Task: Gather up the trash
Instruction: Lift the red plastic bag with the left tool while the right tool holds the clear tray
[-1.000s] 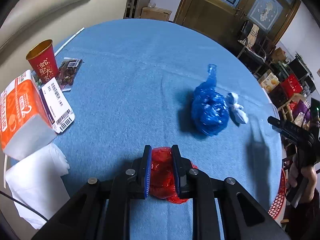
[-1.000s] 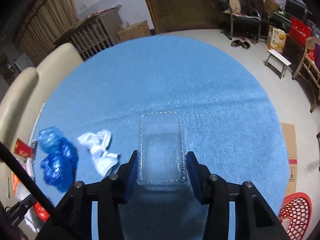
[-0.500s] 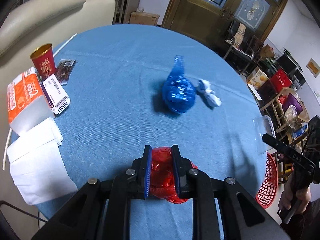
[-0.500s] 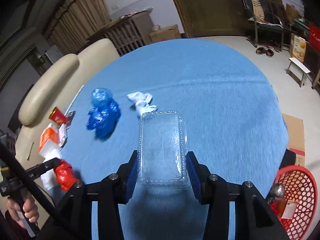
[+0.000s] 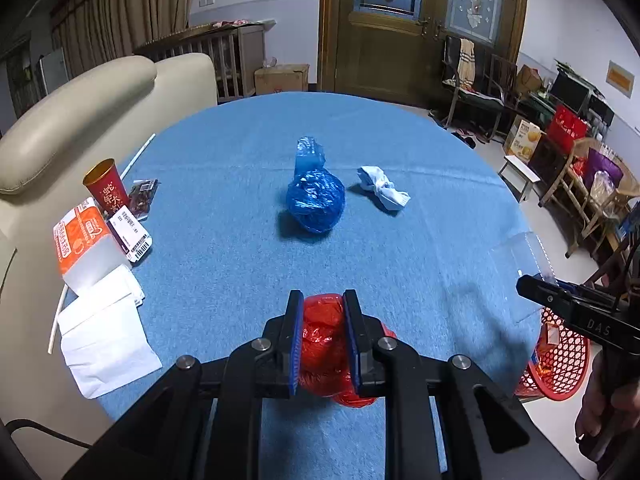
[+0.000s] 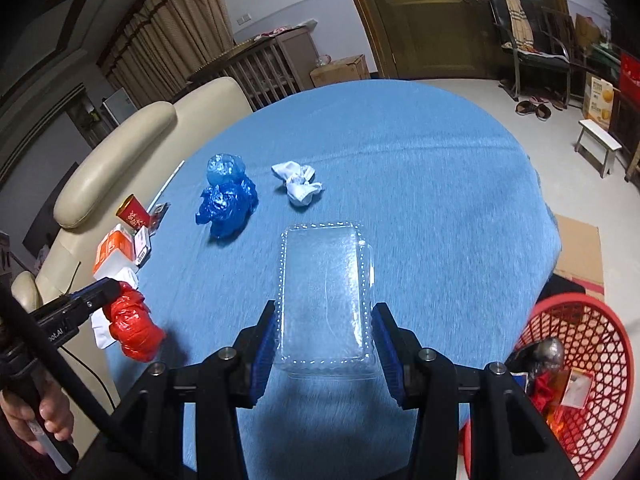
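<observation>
A round worktop under a blue cloth is seen from both wrists, and its far half lies bare up to the curved edge. Beyond that edge open floor runs to a wooden door. On the left the worktop's edge meets a cream sofa, so no room is left there.

The left gripper is held over the near part of the cloth, its fingers narrow and clamped on a crumpled red bag. In the right wrist view the same bag hangs at the gripper's tip above the left rim. The right gripper is held near the right rim, its fingers set moderately apart and pressed on the long sides of a clear tray.

A red basket stands on the floor just past the right edge, below the worktop, with some trash already inside. A cardboard sheet lies on the floor behind it.

Mid-cloth, a blue bag and a white wad lie near each other, apart. Along the left edge are gathered a red cup, a dark packet, an orange pack, white napkins and a straw. Nothing lies on the cloth between the grippers and the right rim.
</observation>
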Available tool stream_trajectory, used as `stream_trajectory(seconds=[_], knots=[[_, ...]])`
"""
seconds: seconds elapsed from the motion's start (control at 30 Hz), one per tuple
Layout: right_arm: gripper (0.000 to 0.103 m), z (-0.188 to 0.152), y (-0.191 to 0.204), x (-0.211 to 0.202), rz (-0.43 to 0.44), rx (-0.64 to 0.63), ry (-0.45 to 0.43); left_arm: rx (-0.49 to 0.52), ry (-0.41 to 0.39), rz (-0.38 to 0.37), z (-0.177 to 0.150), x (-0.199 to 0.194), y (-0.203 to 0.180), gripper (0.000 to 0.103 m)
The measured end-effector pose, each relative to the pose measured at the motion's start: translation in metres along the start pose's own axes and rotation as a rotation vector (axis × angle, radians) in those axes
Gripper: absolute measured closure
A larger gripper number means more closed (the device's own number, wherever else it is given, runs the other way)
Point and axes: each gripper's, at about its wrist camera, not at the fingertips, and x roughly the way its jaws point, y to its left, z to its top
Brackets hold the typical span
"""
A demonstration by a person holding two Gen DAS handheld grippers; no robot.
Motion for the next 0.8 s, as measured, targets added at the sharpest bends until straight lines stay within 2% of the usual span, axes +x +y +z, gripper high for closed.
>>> stream_trajectory(seconds=[0.4,0.63,0.8], knots=[[0.054,-0.009,0.014,0.005,0.019,-0.008,0.017,0.044,-0.013,0.056,-0.007,-0.003,-0.018,0.083],[0.054,-0.01,0.011,0.007,0.016,-0.001,0.025,0.068,0.01,0.079,-0.011,0.006,-0.025,0.083],[0.054,-0.013,0.008,0.017,-0.009,0.0,0.06,0.071,0.065,0.035,-0.018,0.023,-0.022,0.081]])
